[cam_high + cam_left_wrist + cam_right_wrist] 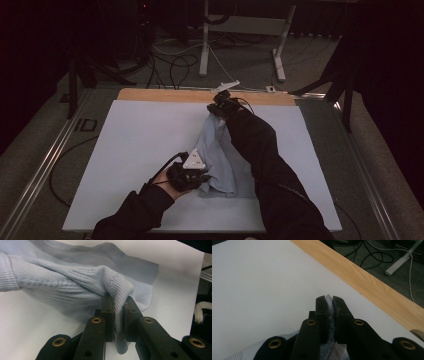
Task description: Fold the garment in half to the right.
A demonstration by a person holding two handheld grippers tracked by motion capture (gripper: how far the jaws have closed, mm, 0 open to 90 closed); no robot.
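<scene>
On white table (135,150), both hand-held grippers, left (192,176) and right (220,106), clamp blue sweater (220,160).

Pale blue ribbed knit garment (75,282), white tbl sheet (140,145) w/ wood edge (372,282), black jaws.

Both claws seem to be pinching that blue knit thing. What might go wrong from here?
The left claw grips only a thin fold of the blue sweater, so it might slip free if pulled. The right claw pinches an edge near the table's far wooden strip; stretching further could drag fabric over that side.
</scene>
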